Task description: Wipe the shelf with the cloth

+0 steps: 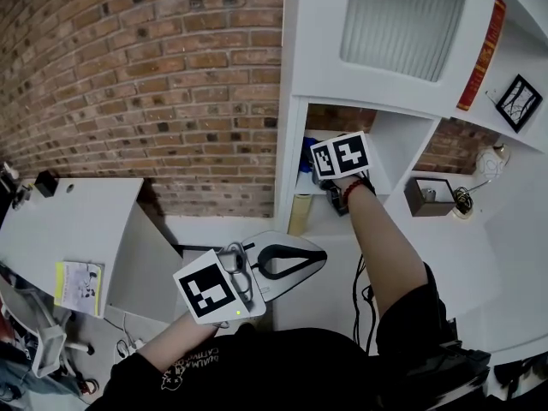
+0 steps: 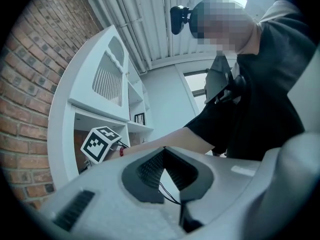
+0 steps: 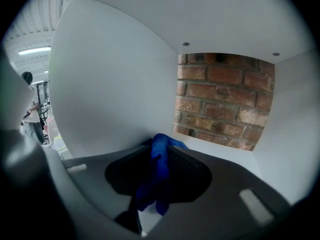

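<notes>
While the right hand-held gripper (image 3: 161, 151) clamps the blue cloth (image 3: 156, 176) between its jaws, its tips reach into a white shelf (image 3: 220, 151) compartment, near the left wall and brick back. Wiping seems under way, but nothing shows which surfaces are done. The left hand-held gripper (image 2: 163, 153) hangs low, jaws together on nothing. Whether the cloth touches the compartment floor is hidden.

A red brick wall (image 1: 145, 75) stood behind a white desk (image 1: 73, 221); overhead ran a ribbed ceiling (image 2: 145, 24), with perhaps a window (image 2: 196, 86) beyond.
</notes>
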`<move>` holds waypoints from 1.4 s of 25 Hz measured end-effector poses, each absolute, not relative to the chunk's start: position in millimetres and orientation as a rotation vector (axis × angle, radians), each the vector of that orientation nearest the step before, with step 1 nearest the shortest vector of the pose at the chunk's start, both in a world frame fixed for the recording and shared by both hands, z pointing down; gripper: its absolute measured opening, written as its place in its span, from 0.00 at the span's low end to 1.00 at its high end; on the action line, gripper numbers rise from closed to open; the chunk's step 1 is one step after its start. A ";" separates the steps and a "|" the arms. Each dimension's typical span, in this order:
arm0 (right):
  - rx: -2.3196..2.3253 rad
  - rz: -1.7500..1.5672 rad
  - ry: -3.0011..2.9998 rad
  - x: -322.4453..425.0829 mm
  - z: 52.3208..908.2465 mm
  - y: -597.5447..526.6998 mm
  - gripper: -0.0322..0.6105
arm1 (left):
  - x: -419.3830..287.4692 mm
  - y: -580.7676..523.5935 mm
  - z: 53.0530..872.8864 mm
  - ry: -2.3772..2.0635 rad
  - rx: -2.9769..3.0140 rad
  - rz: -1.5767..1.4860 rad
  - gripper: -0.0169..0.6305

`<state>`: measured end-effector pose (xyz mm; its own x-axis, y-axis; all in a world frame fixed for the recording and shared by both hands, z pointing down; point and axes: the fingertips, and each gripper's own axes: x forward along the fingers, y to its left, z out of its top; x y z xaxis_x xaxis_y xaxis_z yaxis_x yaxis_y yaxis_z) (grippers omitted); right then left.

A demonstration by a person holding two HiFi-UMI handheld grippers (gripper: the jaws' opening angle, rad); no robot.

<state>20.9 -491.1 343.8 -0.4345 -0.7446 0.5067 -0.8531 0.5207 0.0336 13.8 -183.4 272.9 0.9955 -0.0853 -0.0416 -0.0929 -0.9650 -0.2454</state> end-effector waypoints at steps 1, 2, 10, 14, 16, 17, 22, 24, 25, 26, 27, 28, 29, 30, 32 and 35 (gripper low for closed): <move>1.316 0.309 -2.279 25.9 346.1 -491.9 0.22 | 14.0 -182.6 272.5 0.131 -2.891 0.046 0.03; 1.328 0.301 -2.257 31.7 347.7 -492.5 0.22 | 13.9 -181.9 271.7 0.131 -2.895 0.054 0.03; 1.472 0.264 -2.079 101.4 354.3 -493.2 0.22 | 12.3 -179.6 270.5 0.142 -2.899 0.063 0.03; 1.594 0.307 -1.986 138.0 353.3 -486.8 0.22 | 16.7 -176.2 270.3 0.122 -2.900 0.071 0.03; 1.679 0.354 -1.921 157.2 353.7 -482.4 0.22 | 18.9 -173.6 269.8 0.109 -2.899 0.073 0.03; 1.721 0.377 -1.887 166.3 353.9 -479.9 0.22 | 20.1 -172.2 269.8 0.104 -2.898 0.073 0.03; 1.853 0.472 -1.831 191.0 353.3 -472.9 0.22 | 25.5 -167.3 269.2 0.093 -2.895 0.068 0.03; 1.878 0.491 -1.869 189.0 347.6 -471.8 0.22 | 26.5 -165.4 268.5 0.094 -2.889 0.063 0.03; 1.873 0.482 -1.918 181.7 341.9 -471.5 0.22 | 26.5 -164.4 267.8 0.097 -2.889 0.064 0.03; 1.850 0.464 -1.997 168.7 334.1 -471.6 0.22 | 26.1 -163.9 267.2 0.102 -2.891 0.065 0.03; 1.809 0.441 -2.095 151.0 325.2 -471.9 0.22 | 25.9 -164.0 266.8 0.108 -2.894 0.064 0.03; 1.752 0.417 -2.197 130.2 316.6 -471.4 0.22 | 25.9 -164.6 266.4 0.115 -2.897 0.064 0.03; 1.681 0.394 -2.291 108.1 309.6 -469.8 0.22 | 26.3 -165.2 265.6 0.121 -2.899 0.066 0.03; 1.599 0.371 -2.368 85.9 304.9 -467.0 0.22 | 27.0 -165.5 264.5 0.124 -2.899 0.068 0.03; 1.438 0.329 -2.460 47.1 304.0 -459.3 0.22 | 28.2 -164.7 263.1 0.124 -2.892 0.061 0.03; 1.310 0.287 -2.452 18.4 319.1 -451.2 0.22 | 27.3 -162.5 262.6 0.131 -2.877 0.048 0.03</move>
